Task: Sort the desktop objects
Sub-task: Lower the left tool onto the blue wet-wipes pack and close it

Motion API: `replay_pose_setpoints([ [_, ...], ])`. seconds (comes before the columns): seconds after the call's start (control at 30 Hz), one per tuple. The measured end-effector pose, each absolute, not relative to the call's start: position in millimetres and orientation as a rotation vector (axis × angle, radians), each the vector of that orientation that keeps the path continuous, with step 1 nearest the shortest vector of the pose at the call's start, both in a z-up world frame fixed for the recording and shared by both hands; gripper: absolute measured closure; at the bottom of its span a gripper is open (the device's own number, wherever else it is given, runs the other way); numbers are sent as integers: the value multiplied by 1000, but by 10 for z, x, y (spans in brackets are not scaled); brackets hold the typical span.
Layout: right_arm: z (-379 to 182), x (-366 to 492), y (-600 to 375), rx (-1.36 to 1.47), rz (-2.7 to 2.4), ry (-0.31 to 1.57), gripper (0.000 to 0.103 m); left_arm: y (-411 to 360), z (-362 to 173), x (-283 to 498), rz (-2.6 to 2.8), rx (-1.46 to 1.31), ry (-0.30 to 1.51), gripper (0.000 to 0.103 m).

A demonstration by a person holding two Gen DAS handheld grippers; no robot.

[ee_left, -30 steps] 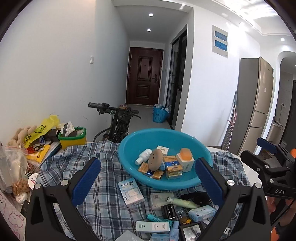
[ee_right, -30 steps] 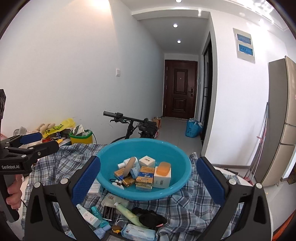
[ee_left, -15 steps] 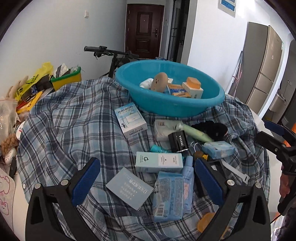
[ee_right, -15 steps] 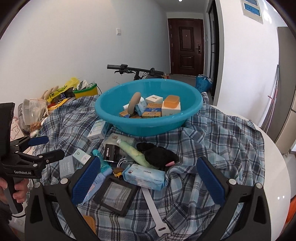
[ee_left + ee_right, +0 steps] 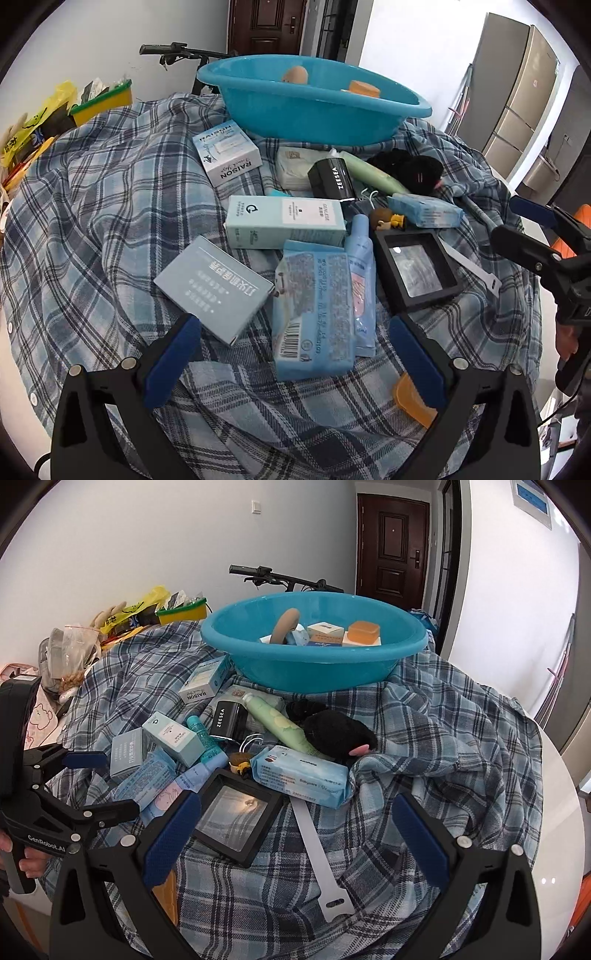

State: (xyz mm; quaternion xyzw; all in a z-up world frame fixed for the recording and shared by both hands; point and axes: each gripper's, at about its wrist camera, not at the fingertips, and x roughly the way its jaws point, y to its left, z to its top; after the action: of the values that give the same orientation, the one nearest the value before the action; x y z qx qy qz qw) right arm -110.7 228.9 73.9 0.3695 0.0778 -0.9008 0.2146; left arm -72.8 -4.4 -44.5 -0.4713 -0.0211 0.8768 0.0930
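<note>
Left gripper [image 5: 295, 354] and right gripper [image 5: 297, 830] both spread, holding nothing; blue basin [image 5: 314, 664] at 12 o'clock, wipes pack [image 5: 301, 775] below it.

Packed clutter fills the middle of the plaid cloth [image 5: 461, 731]: grey box [image 5: 214, 288], blue packet [image 5: 314, 314] and black frame [image 5: 417, 273] lie touching or overlapping, blocking side entry. Bare cloth lies left of the grey box and right of the wipes pack [image 5: 301, 775]; the blue basin [image 5: 314, 657] walls the far side
</note>
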Motion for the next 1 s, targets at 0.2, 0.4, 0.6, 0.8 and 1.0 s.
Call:
replay_pose_setpoints([
  [0.2,719,-1137,2280,1032,-2489,214,0,23,-445,-739,2577,-1394,-36,20],
  [0.4,692,-1154,2294,1040,-2496,215,0,97,-492,-711,2499,-1425,-11,52],
  [0.6,696,-1165,2302,1037,-2505,221,0,143,-552,-748,2470,-1442,-9,55],
  [0.8,665,-1239,2299,1073,-2483,197,0,125,-566,-829,2468,-1455,-63,55],
  [1.0,597,-1376,2208,1132,-2448,165,0,104,-549,-808,2482,-1440,-72,59],
])
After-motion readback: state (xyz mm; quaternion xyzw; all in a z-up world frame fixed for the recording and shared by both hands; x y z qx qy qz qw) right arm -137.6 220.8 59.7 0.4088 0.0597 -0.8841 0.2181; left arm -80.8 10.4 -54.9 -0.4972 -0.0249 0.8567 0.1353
